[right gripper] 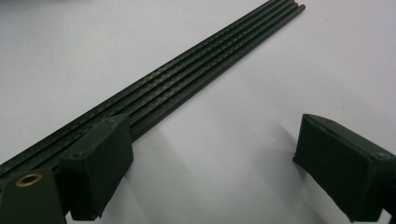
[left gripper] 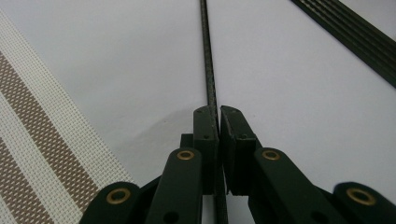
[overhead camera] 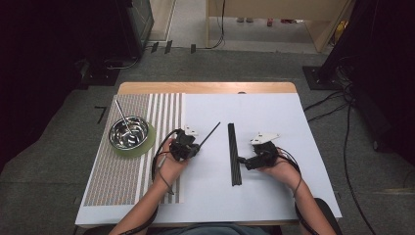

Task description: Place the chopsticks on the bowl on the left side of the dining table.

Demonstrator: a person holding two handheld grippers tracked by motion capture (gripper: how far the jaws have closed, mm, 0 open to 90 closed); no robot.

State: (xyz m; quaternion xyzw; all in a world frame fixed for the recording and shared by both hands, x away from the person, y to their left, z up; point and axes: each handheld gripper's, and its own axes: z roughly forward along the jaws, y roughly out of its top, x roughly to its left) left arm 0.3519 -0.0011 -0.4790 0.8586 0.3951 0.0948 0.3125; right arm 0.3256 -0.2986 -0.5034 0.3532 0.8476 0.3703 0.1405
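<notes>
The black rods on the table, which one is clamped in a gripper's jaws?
The single rod apart from the row; the left gripper is shut on it, angled toward the table's far side.

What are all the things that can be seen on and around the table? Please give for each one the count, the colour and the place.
single thin rod: 1, black, between the shut jaws of the left hand-held gripper, pointing up and away over the white sheet
row of thin rods: 1 row, about five rods by the right gripper view, black, side by side on the white sheet, centre-right
bowl: 1, shiny metal, on the green coaster
stick in bowl: 1, metallic, leaning out over the bowl's far rim
coaster: 1, green, on the striped mat
striped mat: 1, white and brown, left part of table
white sheet: 1, covers most of the table
table: 1, wooden edge at far side
left hand-held gripper: 1, black, shut on the single thin rod
right hand-held gripper: 1, black, open, beside the row of thin rods
</notes>
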